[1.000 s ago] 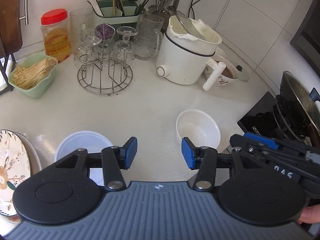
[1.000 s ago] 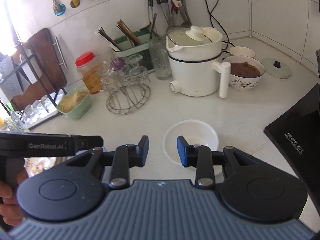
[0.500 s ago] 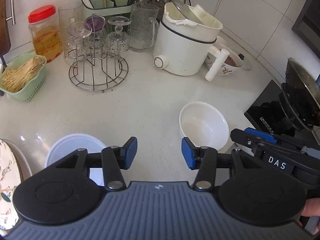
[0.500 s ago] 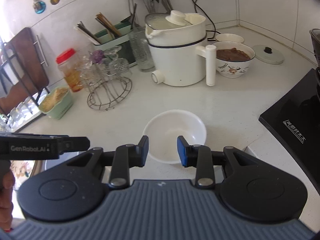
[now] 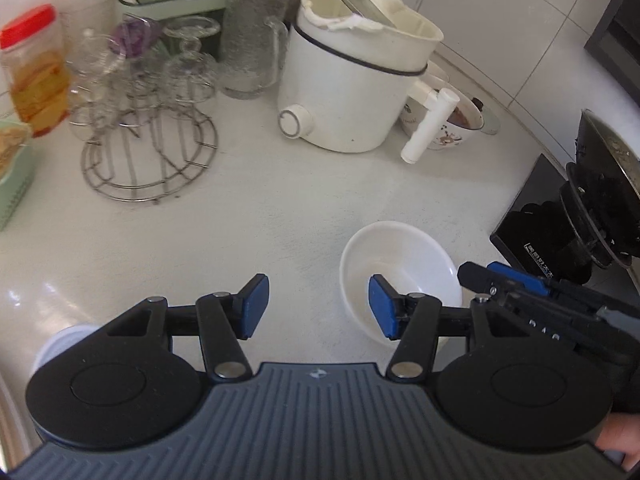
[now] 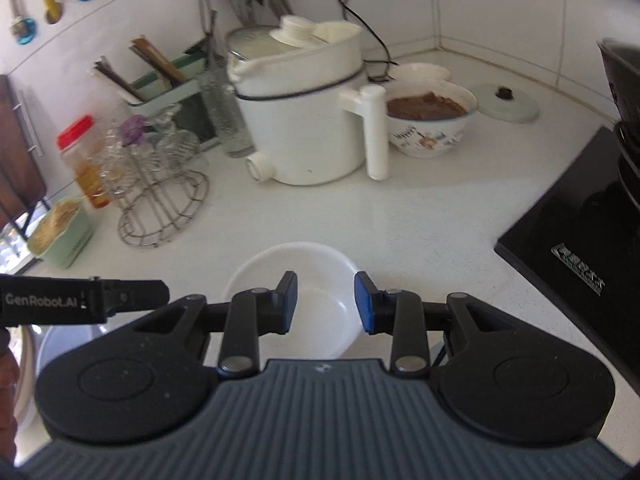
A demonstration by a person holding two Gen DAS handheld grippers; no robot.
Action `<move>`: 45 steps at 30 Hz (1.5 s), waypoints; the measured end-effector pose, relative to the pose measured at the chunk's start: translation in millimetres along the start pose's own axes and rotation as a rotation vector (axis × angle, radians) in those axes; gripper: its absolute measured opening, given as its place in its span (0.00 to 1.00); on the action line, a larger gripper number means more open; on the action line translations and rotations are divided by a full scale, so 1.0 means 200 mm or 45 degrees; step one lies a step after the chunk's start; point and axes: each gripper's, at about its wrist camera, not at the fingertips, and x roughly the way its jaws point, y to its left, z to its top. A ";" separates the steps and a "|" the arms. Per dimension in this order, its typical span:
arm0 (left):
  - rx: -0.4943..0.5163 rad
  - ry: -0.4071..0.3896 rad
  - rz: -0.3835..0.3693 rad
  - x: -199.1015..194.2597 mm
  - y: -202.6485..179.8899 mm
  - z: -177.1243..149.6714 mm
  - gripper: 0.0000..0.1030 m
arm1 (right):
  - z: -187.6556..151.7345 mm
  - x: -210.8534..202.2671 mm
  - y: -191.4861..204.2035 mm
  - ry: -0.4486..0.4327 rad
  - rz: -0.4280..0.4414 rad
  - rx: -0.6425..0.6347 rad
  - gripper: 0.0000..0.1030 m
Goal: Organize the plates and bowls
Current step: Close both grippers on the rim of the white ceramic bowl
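Two grippers flank one white bowl (image 6: 294,300) at lower centre on the table (image 6: 420,220). Right gripper (image 6: 326,302) nearer, part-open, empty, bowl straight ahead; left gripper (image 5: 318,306) opening, empty, bowl lower right.

White counter (image 5: 260,208) under bowl (image 5: 400,256)

Glass rack (image 5: 148,120) motion-blurred; white bowl's (image 6: 320,264) near rim behind claws

Right gripper (image 6: 322,302) jaws apart above white bowl (image 6: 294,276), white cooker (image 6: 304,120) behind on counter (image 6: 420,216)
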 end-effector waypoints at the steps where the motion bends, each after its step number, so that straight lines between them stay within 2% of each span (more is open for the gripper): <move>1: -0.002 0.007 -0.016 0.03 0.00 0.01 0.59 | -0.01 0.01 -0.01 -0.003 -0.005 0.005 0.33; 3: -0.012 0.039 -0.020 0.09 -0.01 0.02 0.59 | -0.02 0.04 -0.03 -0.003 -0.020 0.001 0.33; 6: 0.018 0.011 -0.003 0.10 -0.02 0.04 0.59 | -0.01 0.10 -0.06 0.033 -0.021 0.039 0.34; 9: -0.005 0.022 -0.021 0.13 0.02 0.07 0.59 | 0.01 0.14 -0.05 0.053 -0.018 0.061 0.34; 22: -0.026 0.147 -0.075 0.30 0.08 0.09 0.58 | -0.05 0.27 -0.13 0.120 -0.050 0.177 0.33; 28: -0.033 0.167 -0.086 0.32 0.06 0.08 0.48 | -0.07 0.29 -0.12 0.126 -0.011 0.196 0.34; 35: -0.111 0.162 -0.104 0.32 0.09 0.05 0.33 | -0.07 0.32 -0.14 0.151 0.021 0.225 0.33; 37: -0.142 0.147 -0.108 0.31 0.10 0.05 0.28 | -0.07 0.33 -0.14 0.165 0.045 0.230 0.28; 41: -0.210 0.148 -0.121 0.32 0.15 0.04 0.15 | -0.08 0.32 -0.14 0.164 0.068 0.208 0.25; 45: -0.248 0.141 -0.144 0.30 0.16 0.04 0.12 | -0.09 0.32 -0.14 0.175 0.098 0.189 0.17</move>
